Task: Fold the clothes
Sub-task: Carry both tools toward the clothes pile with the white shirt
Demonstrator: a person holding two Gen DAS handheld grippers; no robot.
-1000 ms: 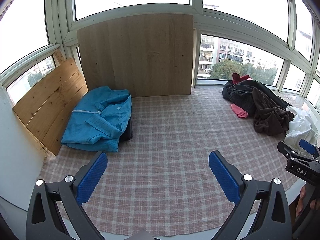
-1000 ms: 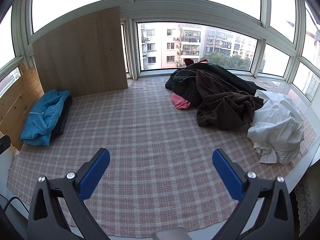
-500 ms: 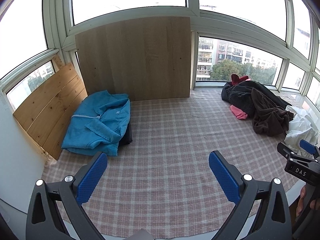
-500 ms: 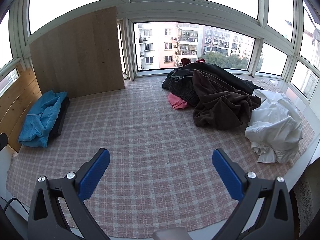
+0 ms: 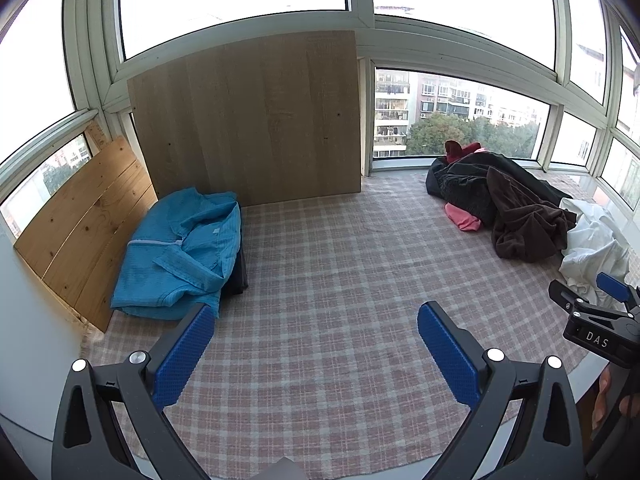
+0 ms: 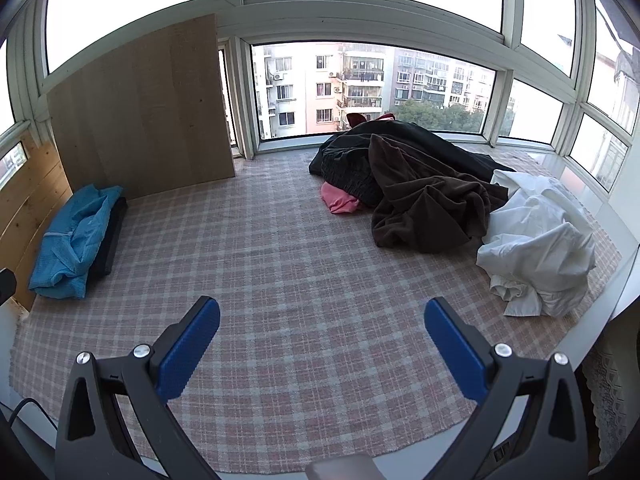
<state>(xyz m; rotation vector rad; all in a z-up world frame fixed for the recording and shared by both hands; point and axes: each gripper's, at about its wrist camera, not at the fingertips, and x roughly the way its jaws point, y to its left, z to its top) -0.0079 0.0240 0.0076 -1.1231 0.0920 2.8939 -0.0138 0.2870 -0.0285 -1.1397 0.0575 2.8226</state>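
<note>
While both tools hang apart and empty, left tool (image 5: 312,344) and right tool (image 6: 322,340): white shirt (image 6: 536,252) ahead-right of right tool, crumpled beside brown garment (image 6: 424,204). Probably light, limp, slippery; best pinched at collar or hem.

Black hand-held gripper (image 5: 316,350) frames, blue ribbed pads (image 5: 182,354) — silver screws ("DAS" lettering)

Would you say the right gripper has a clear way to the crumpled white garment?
Probably yes. The right gripper is open and holds nothing, and only bare plaid cloth lies between it and the white garment, which sits at the near edge of the pile.
</note>
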